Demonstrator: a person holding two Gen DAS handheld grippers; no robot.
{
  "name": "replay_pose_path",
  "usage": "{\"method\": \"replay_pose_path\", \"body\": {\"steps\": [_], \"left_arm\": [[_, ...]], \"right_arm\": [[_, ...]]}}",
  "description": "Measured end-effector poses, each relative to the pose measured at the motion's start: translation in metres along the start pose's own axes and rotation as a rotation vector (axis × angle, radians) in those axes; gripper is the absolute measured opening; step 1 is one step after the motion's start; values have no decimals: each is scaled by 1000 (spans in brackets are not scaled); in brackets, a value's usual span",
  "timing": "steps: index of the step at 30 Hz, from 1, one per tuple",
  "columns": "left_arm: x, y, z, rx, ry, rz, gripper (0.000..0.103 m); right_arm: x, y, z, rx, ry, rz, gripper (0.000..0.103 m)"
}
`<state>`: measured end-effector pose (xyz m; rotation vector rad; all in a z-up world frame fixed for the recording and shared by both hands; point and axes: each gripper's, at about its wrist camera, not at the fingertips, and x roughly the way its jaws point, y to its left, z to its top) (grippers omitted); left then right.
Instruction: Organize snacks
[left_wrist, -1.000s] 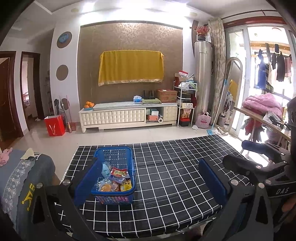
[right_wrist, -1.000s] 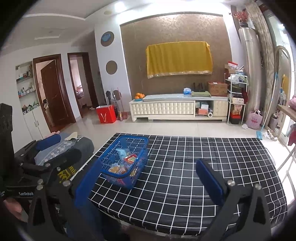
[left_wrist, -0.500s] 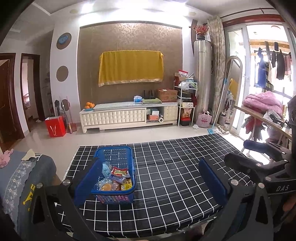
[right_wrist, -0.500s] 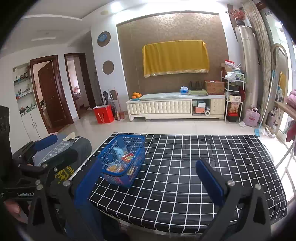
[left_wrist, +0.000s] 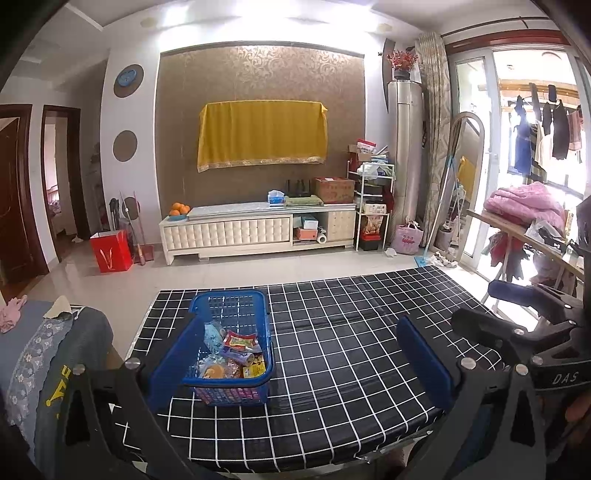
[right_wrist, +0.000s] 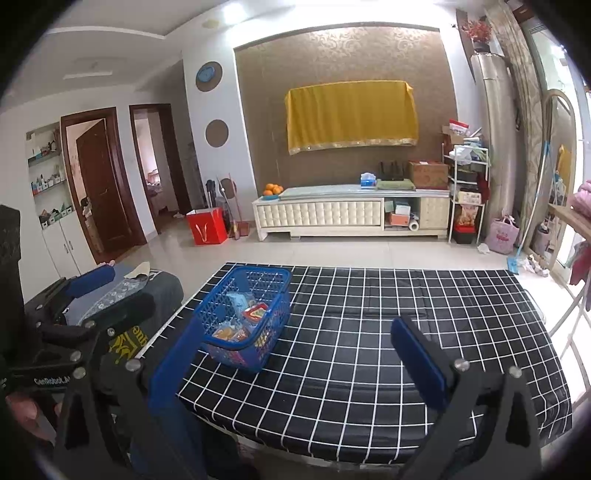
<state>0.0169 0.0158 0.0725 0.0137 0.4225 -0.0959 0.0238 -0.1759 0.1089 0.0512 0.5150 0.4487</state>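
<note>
left tool spread wide; right tool likewise

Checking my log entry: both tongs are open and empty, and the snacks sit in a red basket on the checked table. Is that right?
One slip: the basket is blue, not red, as the left wrist view shows. The rest holds: left tongs and right tongs are open and empty, and the snacks lie in it on the checked table.

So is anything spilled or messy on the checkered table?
Nothing stands out. The blue basket sits upright on the black checkered table, and the snack packets all lie inside it. None have spilled onto the cloth. Both grippers, left and right, are open and hold nothing.
</note>
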Motion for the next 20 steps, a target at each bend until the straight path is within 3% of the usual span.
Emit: {"method": "replay_pose_path", "body": {"steps": [20], "left_arm": [[-2,2,-1,-12,-9,-21,103]], "right_arm": [[-3,-2,-1,11,-15,-15,103]]}}
